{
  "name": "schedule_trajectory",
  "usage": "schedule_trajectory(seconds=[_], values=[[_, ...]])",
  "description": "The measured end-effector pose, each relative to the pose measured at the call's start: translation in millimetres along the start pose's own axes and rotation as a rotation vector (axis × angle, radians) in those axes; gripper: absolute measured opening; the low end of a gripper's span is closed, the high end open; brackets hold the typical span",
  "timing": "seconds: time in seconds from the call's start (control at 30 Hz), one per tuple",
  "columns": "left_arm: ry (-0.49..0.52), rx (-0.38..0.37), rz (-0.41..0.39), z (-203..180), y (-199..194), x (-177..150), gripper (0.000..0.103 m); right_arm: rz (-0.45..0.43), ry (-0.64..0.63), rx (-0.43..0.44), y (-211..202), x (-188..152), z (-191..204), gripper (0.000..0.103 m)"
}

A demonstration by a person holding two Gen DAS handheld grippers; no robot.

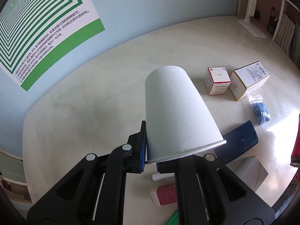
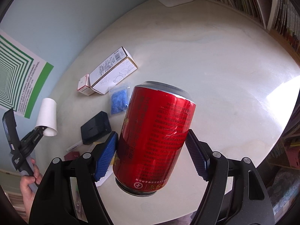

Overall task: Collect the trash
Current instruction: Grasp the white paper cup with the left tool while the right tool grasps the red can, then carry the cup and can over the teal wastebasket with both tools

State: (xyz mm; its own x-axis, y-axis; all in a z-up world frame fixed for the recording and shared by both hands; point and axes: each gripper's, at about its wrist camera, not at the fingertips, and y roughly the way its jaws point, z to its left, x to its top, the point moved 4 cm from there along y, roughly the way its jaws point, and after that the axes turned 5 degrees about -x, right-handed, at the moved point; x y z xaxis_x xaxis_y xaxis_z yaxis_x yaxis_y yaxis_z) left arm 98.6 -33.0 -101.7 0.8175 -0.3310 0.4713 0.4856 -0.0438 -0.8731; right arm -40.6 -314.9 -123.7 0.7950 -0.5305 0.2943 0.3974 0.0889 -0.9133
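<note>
My left gripper is shut on the rim of a white paper cup, held upside down above the table; cup and left gripper also show at the left of the right wrist view. My right gripper is shut on a red drink can, held tilted above the table between the blue pads. A sliver of the can shows at the right edge of the left wrist view.
On the pale round table lie a red-and-white box, a long white box, a bag of blue material, a black case, a marker and a dark red box. A white lamp base and bookshelves stand behind.
</note>
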Motion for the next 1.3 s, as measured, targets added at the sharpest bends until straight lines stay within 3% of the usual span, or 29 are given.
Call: schedule_trajectory(seconds=[0.3, 0.53, 0.77, 0.97, 1.3], values=[[0.154, -0.091, -0.048, -36.3, -36.4, -15.6, 0.006, -0.088, 0.097, -0.033, -47.8, -42.0, -34.7, 0.074], [0.339, -0.219, -0.065, -96.8, -65.0, -38.9, 0.006, -0.155, 0.241, -0.105, -92.0, -96.6, -82.3, 0.074], [0.513, -0.339, -0.062, -179.1, -96.6, -71.1, 0.006, -0.18, 0.358, -0.174, -122.3, -147.6, -146.4, 0.074], [0.622, -0.4, -0.044, -262.4, -121.2, -102.7, 0.006, -0.172, 0.431, -0.169, -130.5, -173.7, -211.3, 0.074], [0.798, -0.489, 0.09, -401.7, -129.8, -181.3, 0.006, -0.078, 0.524, -0.184, -121.2, -226.1, -326.8, 0.074]])
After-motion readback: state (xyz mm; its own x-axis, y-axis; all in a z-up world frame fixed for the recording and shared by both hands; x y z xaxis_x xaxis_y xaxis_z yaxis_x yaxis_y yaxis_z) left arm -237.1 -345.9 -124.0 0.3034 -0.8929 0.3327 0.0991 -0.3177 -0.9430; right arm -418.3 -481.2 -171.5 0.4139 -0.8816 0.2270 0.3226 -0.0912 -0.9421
